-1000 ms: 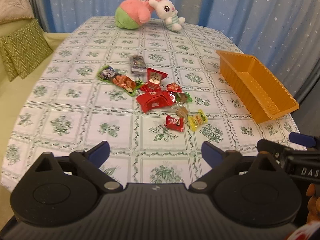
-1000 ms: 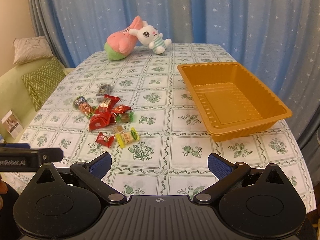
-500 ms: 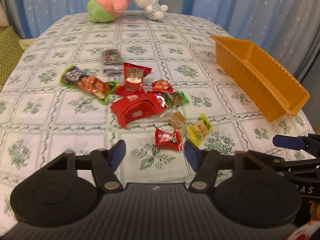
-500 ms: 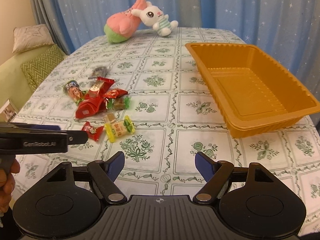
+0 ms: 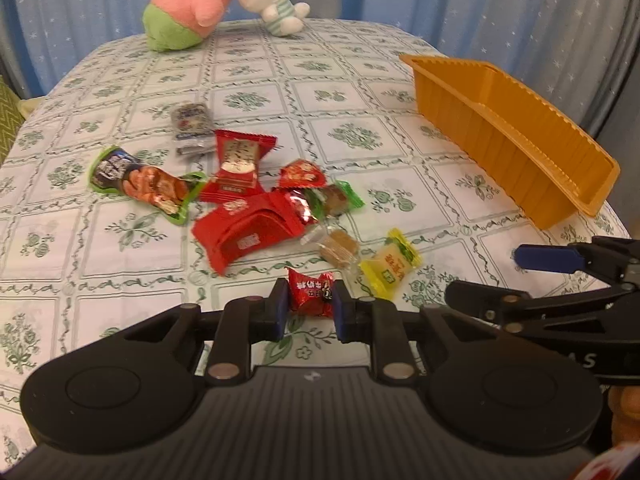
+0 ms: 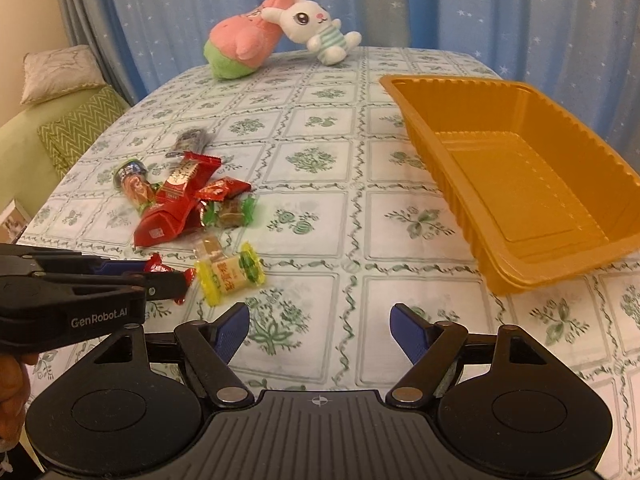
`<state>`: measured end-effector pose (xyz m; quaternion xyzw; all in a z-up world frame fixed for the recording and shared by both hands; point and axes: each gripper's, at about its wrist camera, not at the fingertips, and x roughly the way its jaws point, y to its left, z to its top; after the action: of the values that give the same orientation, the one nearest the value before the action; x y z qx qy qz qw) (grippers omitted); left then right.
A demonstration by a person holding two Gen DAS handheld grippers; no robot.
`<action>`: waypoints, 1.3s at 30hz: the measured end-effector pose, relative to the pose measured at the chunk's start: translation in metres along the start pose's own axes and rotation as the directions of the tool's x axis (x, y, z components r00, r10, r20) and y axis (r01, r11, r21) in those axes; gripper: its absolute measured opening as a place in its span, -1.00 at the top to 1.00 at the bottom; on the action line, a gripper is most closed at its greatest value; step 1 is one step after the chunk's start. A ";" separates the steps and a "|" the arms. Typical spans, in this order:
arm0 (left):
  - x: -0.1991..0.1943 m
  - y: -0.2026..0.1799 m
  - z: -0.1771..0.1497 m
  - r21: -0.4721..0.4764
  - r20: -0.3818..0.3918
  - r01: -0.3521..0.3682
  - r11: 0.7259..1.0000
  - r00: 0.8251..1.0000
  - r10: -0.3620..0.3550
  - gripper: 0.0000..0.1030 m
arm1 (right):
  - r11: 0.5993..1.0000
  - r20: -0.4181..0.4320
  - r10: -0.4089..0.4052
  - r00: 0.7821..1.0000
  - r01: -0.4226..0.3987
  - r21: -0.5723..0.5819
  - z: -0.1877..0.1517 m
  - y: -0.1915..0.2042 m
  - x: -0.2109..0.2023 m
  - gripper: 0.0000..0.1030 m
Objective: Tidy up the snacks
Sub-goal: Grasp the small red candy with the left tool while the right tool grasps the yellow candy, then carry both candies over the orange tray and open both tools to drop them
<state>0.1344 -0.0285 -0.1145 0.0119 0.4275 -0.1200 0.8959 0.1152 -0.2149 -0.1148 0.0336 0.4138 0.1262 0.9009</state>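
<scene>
Pinching a small red candy (image 5: pixel 311 291) from both sides, the left gripper (image 5: pixel 308 308) has just closed its fingers (image 5: pixel 277 312) down to a narrow gap, and the blue pads press on the wrapper's two ends. The candy lies at the near edge of the snack pile on the bench (image 5: pixel 120 248), which carries a white cloth with green flower squares.

Just beside it, to the right, lies a yellow candy (image 5: pixel 390 266), and a clear-wrapped brown sweet (image 5: pixel 338 245) touches that one's far side. Behind them sit a large red packet (image 5: pixel 250 232), a green-ended sweet (image 5: pixel 334 198), a second red packet (image 5: pixel 238 164), a green sausage snack (image 5: pixel 140 180) and a grey packet (image 5: pixel 192 124).

The right gripper (image 6: pixel 320 330) hovers over bare cloth with its fingers (image 6: pixel 230 330) standing well apart and nothing between them. The yellow candy shows just ahead of its left finger in the right wrist view.

The orange tray (image 6: pixel 404 96) stands empty on the right side of the bench, well apart from the pile. At the far end a pink plush (image 5: pixel 188 8) and a white rabbit plush (image 5: pixel 272 0) lean together.
</scene>
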 end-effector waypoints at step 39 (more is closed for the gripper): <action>-0.043 -0.025 0.037 -0.057 0.079 0.067 0.996 0.995 -0.062 0.62 | 0.988 0.153 -0.042 0.987 0.063 -0.139 0.036 0.015 -0.029 0.50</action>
<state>0.1307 -0.0488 -0.0554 -0.0334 0.3963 -0.1364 0.9073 0.1210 -0.2064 -0.0676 -0.0328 0.3355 0.1288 0.9326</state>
